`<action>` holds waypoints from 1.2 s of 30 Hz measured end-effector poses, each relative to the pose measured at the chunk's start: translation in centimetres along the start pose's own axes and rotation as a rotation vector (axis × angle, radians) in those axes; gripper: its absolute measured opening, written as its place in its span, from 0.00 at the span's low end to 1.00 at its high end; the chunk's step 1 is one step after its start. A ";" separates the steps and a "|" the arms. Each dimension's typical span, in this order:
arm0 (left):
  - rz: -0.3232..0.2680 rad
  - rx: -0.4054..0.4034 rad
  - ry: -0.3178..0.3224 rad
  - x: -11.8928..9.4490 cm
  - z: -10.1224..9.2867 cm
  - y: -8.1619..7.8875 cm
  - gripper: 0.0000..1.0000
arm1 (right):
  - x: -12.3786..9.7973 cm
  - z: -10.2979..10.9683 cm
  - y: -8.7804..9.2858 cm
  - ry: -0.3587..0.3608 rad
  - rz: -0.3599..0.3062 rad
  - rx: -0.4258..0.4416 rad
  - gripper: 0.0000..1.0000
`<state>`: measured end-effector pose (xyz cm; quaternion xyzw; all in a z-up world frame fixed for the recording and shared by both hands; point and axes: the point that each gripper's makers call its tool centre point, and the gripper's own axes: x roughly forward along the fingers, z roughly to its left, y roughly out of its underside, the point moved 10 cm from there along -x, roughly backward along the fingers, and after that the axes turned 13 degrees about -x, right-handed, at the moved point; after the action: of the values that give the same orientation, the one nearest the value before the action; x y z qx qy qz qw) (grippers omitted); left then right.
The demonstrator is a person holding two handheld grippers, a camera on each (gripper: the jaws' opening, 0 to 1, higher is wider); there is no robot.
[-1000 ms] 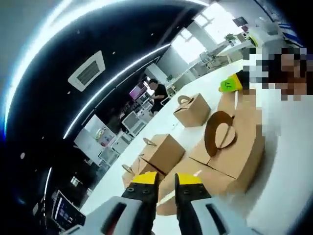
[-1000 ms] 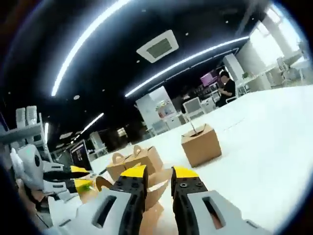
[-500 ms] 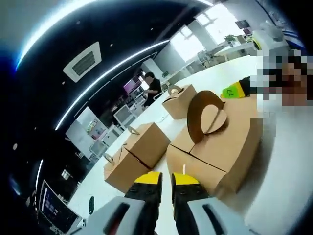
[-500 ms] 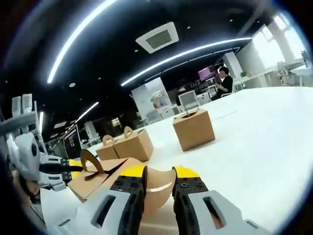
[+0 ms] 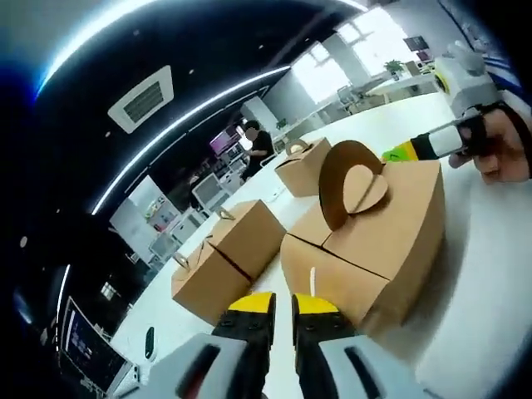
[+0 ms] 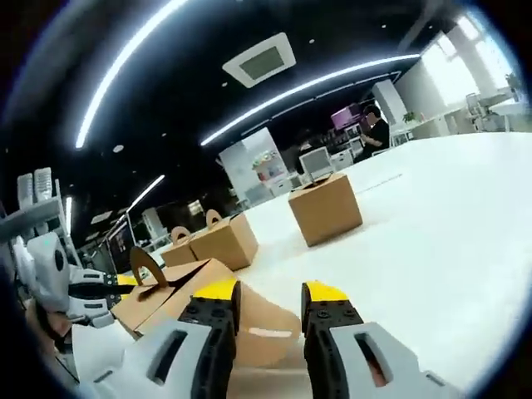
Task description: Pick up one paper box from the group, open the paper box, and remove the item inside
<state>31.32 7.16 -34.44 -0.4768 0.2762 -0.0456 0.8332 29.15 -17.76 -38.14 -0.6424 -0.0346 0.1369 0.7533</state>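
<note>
Surveying table: white tabletop (image 6: 449,224) spread wide ahead of both tongs and carried the whole group of boxes.
Picked box: paper box (image 5: 374,241) sat on the table straight ahead of the left gripper (image 5: 283,304), just past its tips; its round handle tab (image 5: 349,187) stood upright on the closed top. In the right gripper view the same paper box (image 6: 166,295) lay ahead and to the left of the right gripper (image 6: 270,293), with one loose flap (image 6: 262,320) running between that gripper's jaws.
Long axis: box ran away from the left tongs toward the right tongs, so each tong faced one end of it.
Other boxes: two joined boxes (image 5: 220,258) lay left of the left tongs' line, near the picked box; a single far box (image 5: 303,166) stood well beyond it. Same single box (image 6: 326,208) sat ahead of the right tongs, well apart.
Left tongs: jaws nearly together, a narrow gap between them, nothing gripped.
Right tongs: jaws apart, flap between them but not pinched as far as could be judged.
Nearer tong: the right one, judged by the flap already lying between its jaws; left tips sat just short of the box wall.
Task stage: box lid closed, item inside not visible; opening judged not yet done.
</note>
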 end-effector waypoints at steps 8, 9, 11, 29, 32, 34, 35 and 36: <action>0.007 -0.002 0.011 0.2 -0.2 0.3 0.12 | 0.0 0.9 0.1 0.014 0.010 -0.095 0.30; 0.007 -0.003 0.012 0.2 -0.2 0.3 0.12 | 0.0 1.0 0.2 0.012 0.013 -0.099 0.29; 0.011 -0.005 0.024 0.4 -0.5 0.5 0.12 | 0.0 1.2 0.4 0.008 0.018 -0.106 0.29; 0.038 0.002 0.039 -0.4 -0.4 1.2 0.15 | -0.7 0.2 0.2 0.003 0.022 -0.088 0.28; 0.036 -0.008 0.029 -1.1 0.3 1.2 0.18 | -1.2 -0.4 -0.7 0.008 -0.006 -0.070 0.29; 0.028 -0.025 0.025 -1.8 0.9 1.2 0.18 | -1.7 -0.7 -1.6 0.004 -0.026 -0.064 0.30; 0.020 -0.041 0.029 -2.1 1.2 1.1 0.19 | -1.9 -0.7 -2.0 0.000 -0.038 -0.062 0.30; 0.006 -0.074 0.038 -2.6 1.6 1.0 0.20 | -2.1 -0.7 -2.4 -0.005 -0.050 -0.058 0.30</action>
<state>29.74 9.85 -33.53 -0.5056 0.2947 -0.0421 0.8097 27.66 -19.32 -35.67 -0.6625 -0.0564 0.1188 0.7374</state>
